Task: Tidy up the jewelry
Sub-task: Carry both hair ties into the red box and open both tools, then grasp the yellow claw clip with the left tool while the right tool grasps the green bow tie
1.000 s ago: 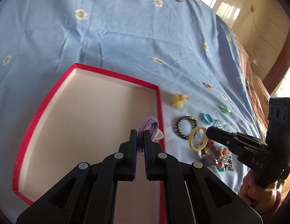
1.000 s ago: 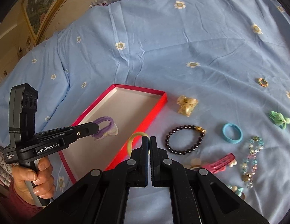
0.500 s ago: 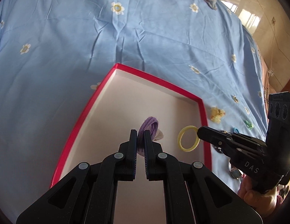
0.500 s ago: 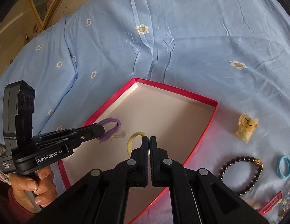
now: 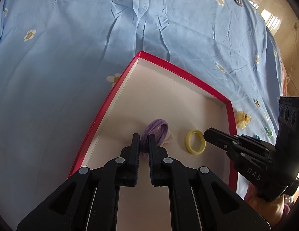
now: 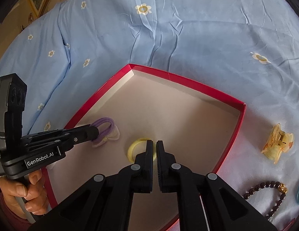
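Purple hair tie [image 5: 156,132], looped elastic with a cream bow: pinched between the left gripper [image 5: 144,140] fingers, hanging low over the floor of the red box [image 5: 118,90].

Yellow ring [image 5: 195,142], plain glossy band: lying flat on the box floor, just right of the hair tie. Right gripper [image 6: 154,147] fingers are parted a little at its rim, not clamping it.

Red box: shallow, pale inside, sitting on the bed's blue flowered sheet [image 6: 188,28].

Outside the box's right wall: amber claw clip [image 6: 277,145], dark bead bracelet [image 6: 265,194].
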The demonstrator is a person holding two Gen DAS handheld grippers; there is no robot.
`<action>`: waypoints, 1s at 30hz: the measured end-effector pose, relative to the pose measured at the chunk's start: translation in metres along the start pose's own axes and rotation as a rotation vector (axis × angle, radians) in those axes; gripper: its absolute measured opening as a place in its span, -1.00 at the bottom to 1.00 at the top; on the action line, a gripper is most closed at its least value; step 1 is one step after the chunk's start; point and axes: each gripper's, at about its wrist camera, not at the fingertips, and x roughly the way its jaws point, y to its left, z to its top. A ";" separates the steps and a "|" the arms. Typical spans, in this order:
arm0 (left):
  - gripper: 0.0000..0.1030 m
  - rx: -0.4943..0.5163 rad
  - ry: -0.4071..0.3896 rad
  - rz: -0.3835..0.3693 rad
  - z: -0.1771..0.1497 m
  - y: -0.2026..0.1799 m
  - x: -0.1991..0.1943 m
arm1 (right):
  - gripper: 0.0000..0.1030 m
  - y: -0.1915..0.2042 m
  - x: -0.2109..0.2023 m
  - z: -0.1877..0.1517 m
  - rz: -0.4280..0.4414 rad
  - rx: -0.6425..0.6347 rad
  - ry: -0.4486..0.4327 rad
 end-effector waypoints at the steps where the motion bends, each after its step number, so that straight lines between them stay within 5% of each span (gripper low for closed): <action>1: -0.83 0.001 0.001 0.003 0.000 0.000 0.000 | -0.88 -0.001 0.000 0.000 0.003 0.002 0.000; 3: -0.75 -0.003 0.004 0.010 0.000 0.000 -0.001 | -0.84 -0.002 0.001 0.002 0.013 0.012 0.000; 5: -0.45 -0.012 0.000 0.015 0.000 0.000 -0.003 | -0.78 -0.003 -0.002 0.002 0.019 0.022 -0.004; 9: -0.34 -0.015 -0.016 0.022 -0.003 -0.001 -0.011 | -0.30 -0.006 -0.014 0.001 0.038 0.049 -0.035; 14: 0.00 -0.023 -0.041 0.011 -0.008 -0.007 -0.023 | -0.29 -0.013 -0.036 -0.006 0.036 0.071 -0.063; 30: 0.17 0.076 -0.063 -0.062 -0.017 -0.070 -0.045 | -0.16 -0.053 -0.110 -0.038 -0.038 0.139 -0.161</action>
